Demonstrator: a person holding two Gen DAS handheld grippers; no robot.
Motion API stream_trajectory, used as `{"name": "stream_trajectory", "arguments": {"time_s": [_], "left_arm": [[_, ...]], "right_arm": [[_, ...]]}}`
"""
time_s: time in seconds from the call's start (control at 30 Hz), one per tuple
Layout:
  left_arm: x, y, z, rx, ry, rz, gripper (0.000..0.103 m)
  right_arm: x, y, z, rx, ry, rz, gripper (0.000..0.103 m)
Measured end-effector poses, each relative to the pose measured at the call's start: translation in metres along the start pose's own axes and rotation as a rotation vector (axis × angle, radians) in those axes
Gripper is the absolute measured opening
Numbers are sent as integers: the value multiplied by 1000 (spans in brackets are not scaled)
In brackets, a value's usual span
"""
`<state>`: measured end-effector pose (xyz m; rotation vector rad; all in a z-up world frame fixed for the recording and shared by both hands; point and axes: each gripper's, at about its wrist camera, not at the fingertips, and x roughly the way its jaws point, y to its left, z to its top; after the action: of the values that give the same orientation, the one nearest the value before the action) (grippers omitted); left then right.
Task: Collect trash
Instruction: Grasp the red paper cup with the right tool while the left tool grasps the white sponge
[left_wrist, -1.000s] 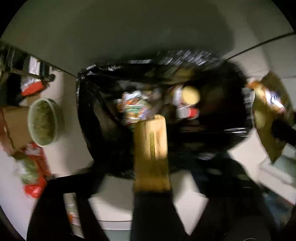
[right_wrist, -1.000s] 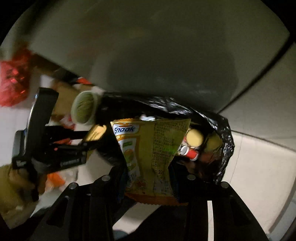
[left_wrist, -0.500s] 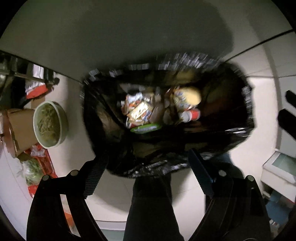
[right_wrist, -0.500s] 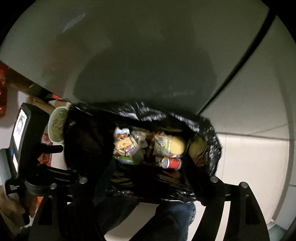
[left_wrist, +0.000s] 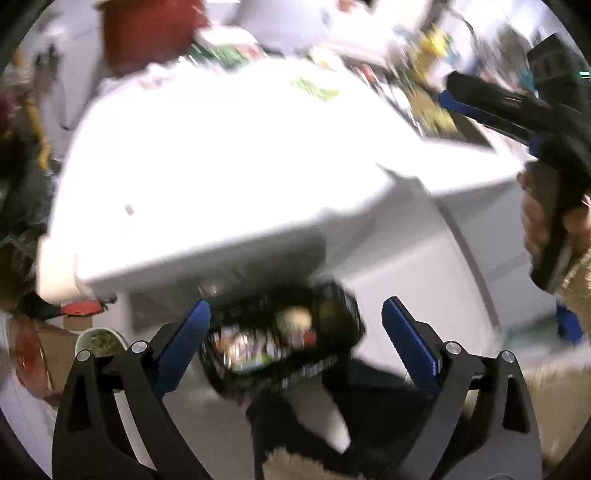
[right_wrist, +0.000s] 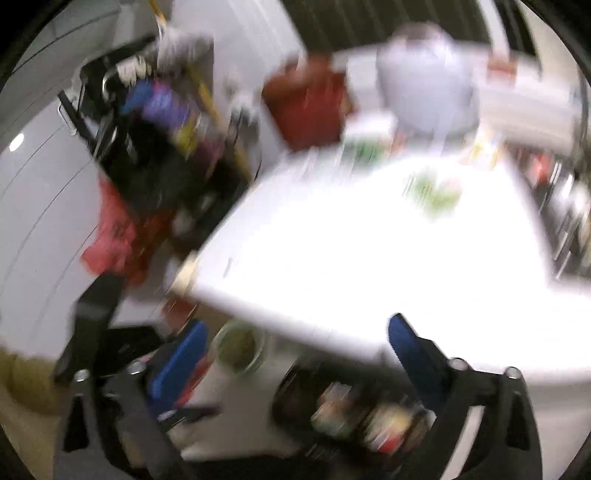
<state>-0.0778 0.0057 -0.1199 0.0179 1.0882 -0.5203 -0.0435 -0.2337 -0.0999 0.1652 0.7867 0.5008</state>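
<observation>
While both my tools sit empty, nearest thing below them is the black trash bag (left_wrist: 280, 332), mouth open, on the floor just under the tabletop (left_wrist: 221, 166) edge. Wrappers, a red can and a round pale lid show inside, all blurred. Bag is part full; that much collecting looks done, my read only.

Left tool (left_wrist: 295, 332): blue pads spread wide, nothing between them but the bag far below. Its jaws have just been opening a bit further. Right tool (right_wrist: 295, 350): also released, jaws have just been opening from half closed, nothing gripped. Both are tilted down but looking out over the tabletop edge, well above the bag.

Just left of the bag on the floor: a green-filled bowl (right_wrist: 238, 347) and red packaging (left_wrist: 79, 307), probably trash too.

Further out, on the tabletop: mostly bare, blown-out white. One small green-and-white wrapper (left_wrist: 314, 88) lies toward the far side, well apart from both tools. That looks like the next pickup, a guess. Clutter past the far edge is too blurred to name.

From the left view my right hand (left_wrist: 535, 221) wraps the right tool's handle, raised at upper right, fuzzy tan sleeve (left_wrist: 576, 288) below it.
</observation>
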Motion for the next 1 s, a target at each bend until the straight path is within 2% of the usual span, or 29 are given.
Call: {"name": "stream_trajectory", "arguments": {"time_s": [0.03, 0.1, 0.13, 0.2, 0.3, 0.4, 0.5, 0.6, 0.7, 0.87, 0.93, 0.97, 1.0], "left_arm": [[1, 0, 8, -32, -20, 8, 92], [7, -1, 20, -104, -32, 26, 92], [12, -3, 26, -142, -38, 28, 92], [18, -9, 33, -174, -39, 39, 92], [26, -16, 41, -203, -31, 78, 92], [37, -15, 52, -257, -8, 103, 92], [41, -18, 59, -306, 6, 117, 92], [51, -31, 68, -340, 22, 131, 92], [57, -46, 78, -360, 34, 155, 92], [67, -59, 95, -389, 47, 171, 92], [71, -64, 108, -381, 40, 168, 92], [74, -68, 120, -363, 30, 171, 92], [75, -71, 130, -343, 17, 170, 92]], "right_arm": [[-3, -13, 23, -29, -45, -41, 97], [9, -53, 63, -7, -71, -197, 97], [16, -72, 77, 20, -67, -224, 97], [33, -127, 111, 89, -79, -312, 97], [50, -200, 149, 137, -60, -398, 93], [62, -273, 180, 120, -9, -491, 91], [73, -332, 199, 78, 87, -533, 90], [103, -374, 205, -11, 222, -516, 91], [132, -392, 203, -119, 294, -510, 95], [164, -411, 207, -201, 339, -437, 96], [174, -416, 207, -246, 359, -443, 89], [179, -419, 206, -260, 380, -434, 82], [182, -422, 205, -257, 399, -422, 82]]}}
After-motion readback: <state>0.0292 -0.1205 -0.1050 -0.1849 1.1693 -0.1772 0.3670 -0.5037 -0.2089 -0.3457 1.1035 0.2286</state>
